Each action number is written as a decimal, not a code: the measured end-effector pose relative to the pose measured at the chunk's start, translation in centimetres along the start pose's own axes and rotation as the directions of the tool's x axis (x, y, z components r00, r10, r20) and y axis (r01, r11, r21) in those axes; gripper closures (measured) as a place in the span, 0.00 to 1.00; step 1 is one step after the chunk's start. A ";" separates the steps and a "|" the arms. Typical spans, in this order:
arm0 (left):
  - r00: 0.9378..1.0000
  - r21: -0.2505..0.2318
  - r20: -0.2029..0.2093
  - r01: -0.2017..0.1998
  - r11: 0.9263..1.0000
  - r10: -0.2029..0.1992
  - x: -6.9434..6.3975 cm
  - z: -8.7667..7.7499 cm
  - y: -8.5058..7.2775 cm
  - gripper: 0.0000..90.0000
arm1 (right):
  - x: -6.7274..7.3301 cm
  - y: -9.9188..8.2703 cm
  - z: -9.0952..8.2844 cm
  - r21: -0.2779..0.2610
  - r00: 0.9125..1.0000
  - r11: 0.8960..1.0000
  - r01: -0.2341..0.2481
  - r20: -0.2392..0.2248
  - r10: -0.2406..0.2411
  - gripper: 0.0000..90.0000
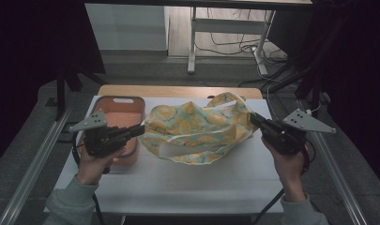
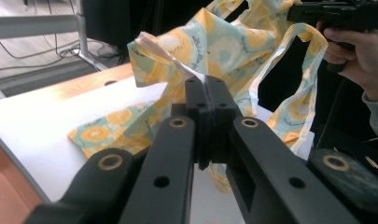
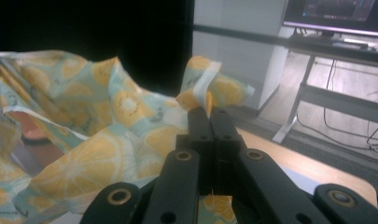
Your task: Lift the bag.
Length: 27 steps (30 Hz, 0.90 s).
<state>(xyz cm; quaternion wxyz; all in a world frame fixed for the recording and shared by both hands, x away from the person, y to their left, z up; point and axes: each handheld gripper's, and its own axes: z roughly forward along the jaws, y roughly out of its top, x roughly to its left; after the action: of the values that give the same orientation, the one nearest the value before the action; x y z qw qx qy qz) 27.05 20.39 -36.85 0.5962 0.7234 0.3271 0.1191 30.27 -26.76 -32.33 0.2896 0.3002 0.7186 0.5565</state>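
Note:
A lemon-print cloth bag (image 1: pixel 197 129) in pale green and yellow hangs stretched between both grippers above the white table (image 1: pixel 178 180). My left gripper (image 1: pixel 141 129) is shut on the bag's left edge (image 2: pixel 177 65), next to the orange bin. My right gripper (image 1: pixel 251 117) is shut on the bag's right edge (image 3: pixel 203 91). The bag's lower part rests on the table, and a white-edged handle (image 2: pixel 298 70) dangles on the far side in the left gripper view. The other hand and its gripper (image 2: pixel 336 11) show at the top right there.
An orange plastic bin (image 1: pixel 119 112) stands at the table's left, under my left gripper. A wooden strip (image 1: pixel 178 91) runs along the far edge. Beyond the table are a desk frame (image 1: pixel 225 33) and cables on the floor. Metal rails (image 1: pixel 33 164) flank both sides.

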 end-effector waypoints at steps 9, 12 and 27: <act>1.000 -0.074 0.002 -0.031 0.997 0.031 -0.6 -1.7 2.1 0.99 | 0.3 2.9 -0.3 -0.080 1.000 0.996 0.028 -0.001 -0.028 0.99; 0.999 -0.105 0.010 -0.046 0.993 0.047 -1.1 -2.4 3.2 0.99 | 0.3 3.7 -0.6 -0.106 1.000 0.994 0.028 0.002 -0.028 0.99; 0.996 -0.068 -0.007 -0.089 0.994 0.089 -1.1 -0.3 4.9 0.99 | -2.3 4.0 1.3 -0.031 0.997 0.999 -0.023 0.076 0.026 0.99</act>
<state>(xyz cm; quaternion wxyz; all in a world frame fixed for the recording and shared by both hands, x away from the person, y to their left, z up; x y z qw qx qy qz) 27.65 19.57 -31.88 0.6140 0.7163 0.2914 0.1581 33.17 -26.89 -28.51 0.3144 0.3255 0.6948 0.5590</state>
